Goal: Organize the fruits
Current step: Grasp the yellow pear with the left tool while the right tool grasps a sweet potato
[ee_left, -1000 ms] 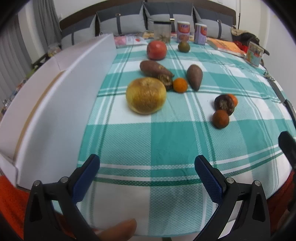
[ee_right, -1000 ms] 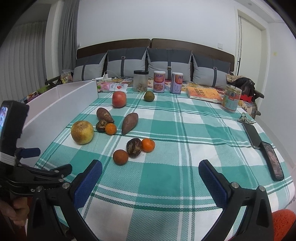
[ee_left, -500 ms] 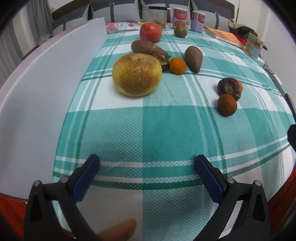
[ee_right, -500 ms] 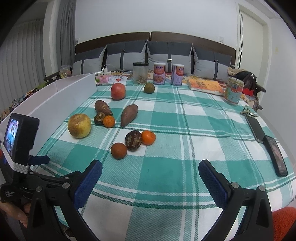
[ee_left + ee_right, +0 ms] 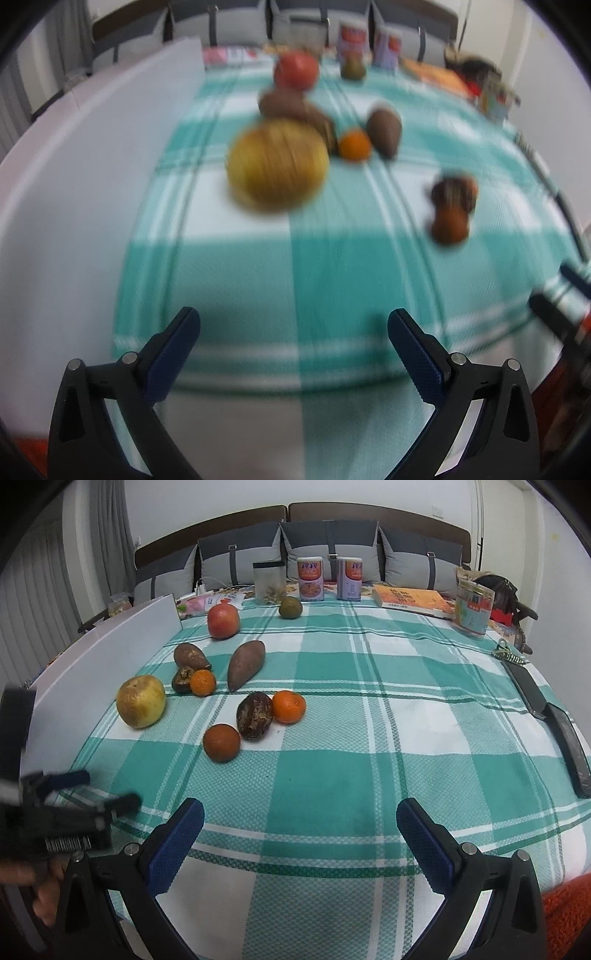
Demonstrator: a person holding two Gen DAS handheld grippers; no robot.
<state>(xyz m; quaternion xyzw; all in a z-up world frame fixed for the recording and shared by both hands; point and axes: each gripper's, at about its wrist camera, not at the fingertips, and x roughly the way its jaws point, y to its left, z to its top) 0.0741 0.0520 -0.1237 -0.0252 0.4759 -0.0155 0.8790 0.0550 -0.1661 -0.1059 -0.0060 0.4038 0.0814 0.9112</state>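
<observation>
- On the green-and-white checked tablecloth (image 5: pixel 332 775) the fruit lies loose, with a white box wall (image 5: pixel 110 642) standing along the cloth's 9 o'clock edge.
- Left gripper (image 5: pixel 293 332): jaws spread wide, nothing between them, hanging over the near edge of the cloth; its own view is smeared with blur. From the right wrist view it shows low at 8 o'clock, also blurred, with part of a hand (image 5: pixel 40 890) under it.
- Right gripper (image 5: pixel 300 821): jaws just as wide apart and empty, above bare cloth at 6 o'clock.
- Big yellow apple (image 5: pixel 141 700) sits at about 10 o'clock of the right view, near the white wall; in the left view it is the closest fruit, straight ahead at 12.
- Nearest the right gripper is a dark orange fruit (image 5: pixel 221 743), touching or almost touching a wrinkled brown fruit (image 5: pixel 255 716), which has a bright tangerine (image 5: pixel 289 706) against its far side.
- Further back: a small tangerine (image 5: pixel 202 682) touching a dark shrivelled fruit (image 5: pixel 183 678), a stubby sweet potato (image 5: pixel 191 656) behind them, and a long sweet potato (image 5: pixel 246 659) lying just to their right.
- At 12 o'clock, far off, a red pomegranate (image 5: pixel 223 621) and a green citrus (image 5: pixel 290 607), well apart from the rest.
- Behind those, a clear jar (image 5: pixel 269 581), two tins (image 5: pixel 311 579), and a book (image 5: pixel 412 600).
- Along the 3 o'clock edge lie two dark flat devices (image 5: pixel 565 738).
</observation>
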